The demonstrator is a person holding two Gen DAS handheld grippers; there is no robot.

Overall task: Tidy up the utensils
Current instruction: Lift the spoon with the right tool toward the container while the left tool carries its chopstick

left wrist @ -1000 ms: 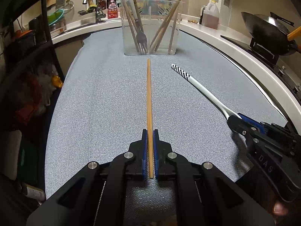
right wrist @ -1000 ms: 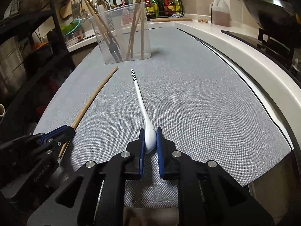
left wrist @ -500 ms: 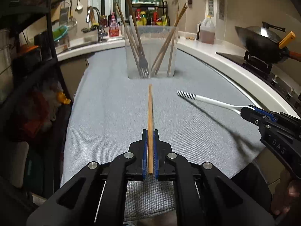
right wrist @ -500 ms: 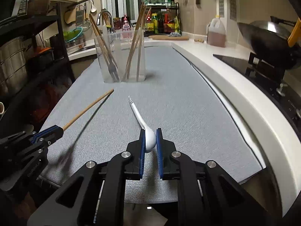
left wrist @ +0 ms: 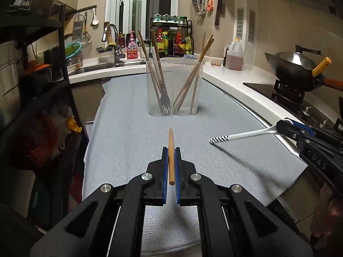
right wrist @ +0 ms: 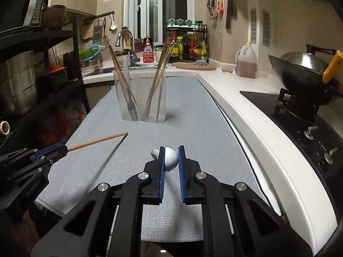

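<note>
The left gripper (left wrist: 171,160) has its jaws pinching a wooden chopstick (left wrist: 170,147), which points straight ahead and is lifted clear of the grey mat (left wrist: 128,139). The right gripper (right wrist: 171,160) has its jaws clamped on the bowl of a white spoon (right wrist: 170,159); from the left wrist view its handle, with black and white stripes at the end, sticks out into the air above the mat. Both utensils cast shadows on the cloth below them, so neither touches it.

Ahead of both grippers, further along the mat, stands a clear plastic holder (left wrist: 174,87). It holds a metal fork (left wrist: 165,101) with its tines down on the left side, along with several more wooden chopsticks (left wrist: 193,75) leaning left and right.

The mat covers a white counter (right wrist: 246,107). To the right sits a black stove (right wrist: 300,124) carrying a wok (right wrist: 304,81). Behind the holder are a sink tap (left wrist: 110,34), a rack of bottles (left wrist: 171,38) and a jug of brown liquid (left wrist: 234,56).
</note>
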